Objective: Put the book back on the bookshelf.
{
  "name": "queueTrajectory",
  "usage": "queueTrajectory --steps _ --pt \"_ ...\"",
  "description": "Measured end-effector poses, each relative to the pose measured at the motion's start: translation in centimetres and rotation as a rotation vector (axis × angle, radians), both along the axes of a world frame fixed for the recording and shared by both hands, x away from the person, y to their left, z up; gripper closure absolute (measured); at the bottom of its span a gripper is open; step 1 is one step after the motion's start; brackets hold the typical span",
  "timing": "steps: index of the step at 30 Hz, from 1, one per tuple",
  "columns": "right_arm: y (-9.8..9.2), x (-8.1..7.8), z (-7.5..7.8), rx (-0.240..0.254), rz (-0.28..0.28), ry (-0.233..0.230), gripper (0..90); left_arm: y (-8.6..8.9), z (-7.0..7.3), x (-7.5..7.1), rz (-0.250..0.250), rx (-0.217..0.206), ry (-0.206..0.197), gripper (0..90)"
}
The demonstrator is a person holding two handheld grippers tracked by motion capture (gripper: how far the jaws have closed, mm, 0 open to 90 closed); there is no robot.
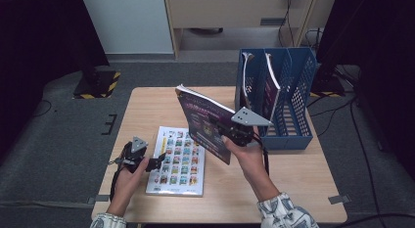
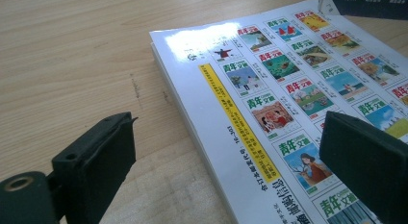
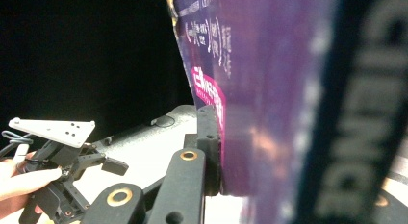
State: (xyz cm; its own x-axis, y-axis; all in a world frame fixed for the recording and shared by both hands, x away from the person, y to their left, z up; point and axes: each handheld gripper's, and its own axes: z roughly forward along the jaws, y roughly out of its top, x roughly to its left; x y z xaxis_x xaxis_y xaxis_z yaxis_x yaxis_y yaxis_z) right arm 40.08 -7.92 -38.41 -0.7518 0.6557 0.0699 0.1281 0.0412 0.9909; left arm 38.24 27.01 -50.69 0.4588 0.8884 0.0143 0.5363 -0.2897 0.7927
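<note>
Fingers of the right gripper are clamped on the purple magazine, held tilted above the table beside the blue file rack. Left gripper is held apart-jawed at the flat magazine, which is judged still to be filed.

I see a light wooden counter standing on grey carpet. On it a white magazine with rows of small cover pictures lies flat, near left. A blue file rack stands at the far right.
</note>
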Motion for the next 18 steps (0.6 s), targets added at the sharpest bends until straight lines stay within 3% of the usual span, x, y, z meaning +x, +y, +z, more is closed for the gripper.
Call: queueTrajectory --steps 18 --pt "-0.68 -0.82 0.44 -0.009 0.014 0.009 84.0 0.24 0.04 0.07 0.006 0.003 -0.003 5.1"
